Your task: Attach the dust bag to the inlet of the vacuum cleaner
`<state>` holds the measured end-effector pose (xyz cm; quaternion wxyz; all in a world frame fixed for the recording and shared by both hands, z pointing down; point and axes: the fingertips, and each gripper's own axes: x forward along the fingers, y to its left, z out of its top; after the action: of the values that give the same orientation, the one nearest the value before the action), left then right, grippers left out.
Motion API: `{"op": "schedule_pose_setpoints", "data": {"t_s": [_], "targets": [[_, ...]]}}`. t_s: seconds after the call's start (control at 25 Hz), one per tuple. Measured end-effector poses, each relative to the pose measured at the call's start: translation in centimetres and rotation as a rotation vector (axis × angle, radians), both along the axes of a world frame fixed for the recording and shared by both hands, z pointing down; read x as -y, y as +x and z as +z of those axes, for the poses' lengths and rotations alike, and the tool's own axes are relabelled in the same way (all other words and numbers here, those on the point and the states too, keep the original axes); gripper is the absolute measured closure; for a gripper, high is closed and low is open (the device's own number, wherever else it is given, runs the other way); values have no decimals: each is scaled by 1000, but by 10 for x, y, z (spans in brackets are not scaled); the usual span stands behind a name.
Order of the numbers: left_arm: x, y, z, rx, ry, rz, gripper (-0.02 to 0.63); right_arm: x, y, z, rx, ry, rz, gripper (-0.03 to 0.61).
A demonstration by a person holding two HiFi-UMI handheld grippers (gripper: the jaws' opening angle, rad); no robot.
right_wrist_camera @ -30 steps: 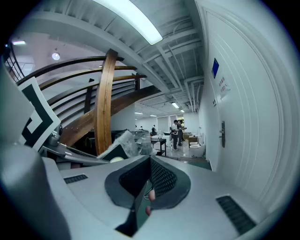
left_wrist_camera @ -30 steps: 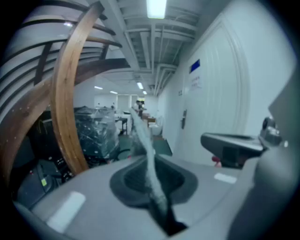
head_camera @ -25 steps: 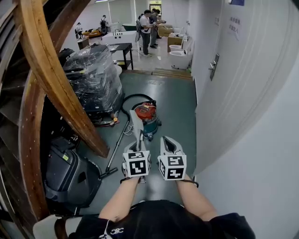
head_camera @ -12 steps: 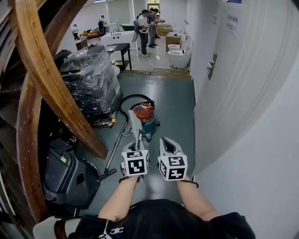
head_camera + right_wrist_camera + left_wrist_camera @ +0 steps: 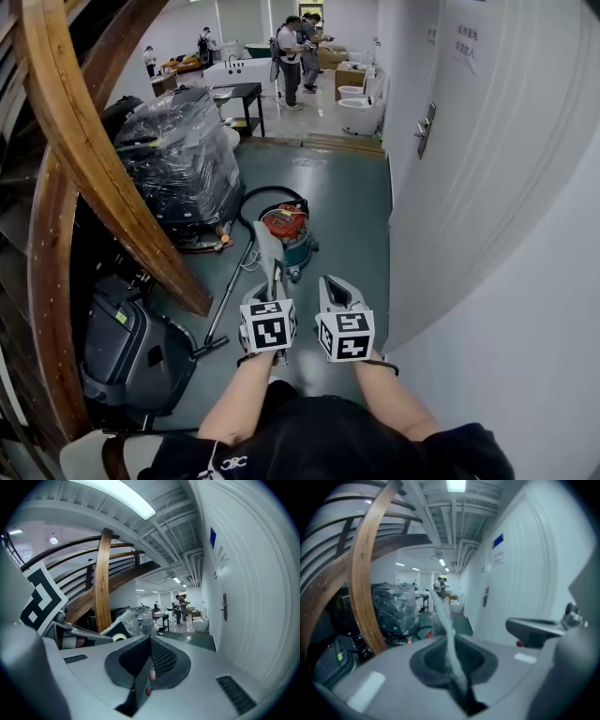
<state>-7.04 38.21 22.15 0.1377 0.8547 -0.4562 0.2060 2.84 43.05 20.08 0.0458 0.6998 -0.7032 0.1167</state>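
Pinching the bag (image 5: 269, 251) by one end, the left tongs (image 5: 270, 289) are narrow and clamped on it. The left gripper view shows it as a thin pale strip standing up out of the pads, and in the head view it is up in the air between the person and the vacuum (image 5: 287, 228). The right tongs (image 5: 335, 283) sit just beside, closed tight with nothing between them. The vacuum stands on the floor (image 5: 352, 206) ahead, red top on a bluish drum, with a black hose (image 5: 272, 190) looped behind it and a wand (image 5: 228, 298) lying out to the left. It is well apart from both tongs, so I read this as the approach, with the attaching all to come. The inlet can't be made out from here. To do this well, get down close to the drum first and find the inlet. Then bring in the free right tongs to take the bag's other side, so its opening is spread and square to the inlet rather than a limp strip pushed one-handed. Grip near the mouth of the bag, since soft cloth will likely fold away under a push. Mind the hose and wand underfoot, and press on straight, not at a slant.
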Motion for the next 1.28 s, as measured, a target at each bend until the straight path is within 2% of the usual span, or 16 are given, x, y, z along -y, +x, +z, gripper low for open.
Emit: {"op": "schedule_pose_setpoints", "data": {"t_s": [0.24,0.48,1.0,1.28], "targets": [[28,9,7,-5,1,-17,591,29,11,6,-1,0,-7,580],[78,20,15,-12,10,-15,591,73,25,18,-4,-2,4,580],[233,33,22,-26,-14,-28,591,222,40,24,-21,-34,-5,580],[314,40,19,-22,-32,-1,591,301,49,19,-10,-53,18,580]]}}
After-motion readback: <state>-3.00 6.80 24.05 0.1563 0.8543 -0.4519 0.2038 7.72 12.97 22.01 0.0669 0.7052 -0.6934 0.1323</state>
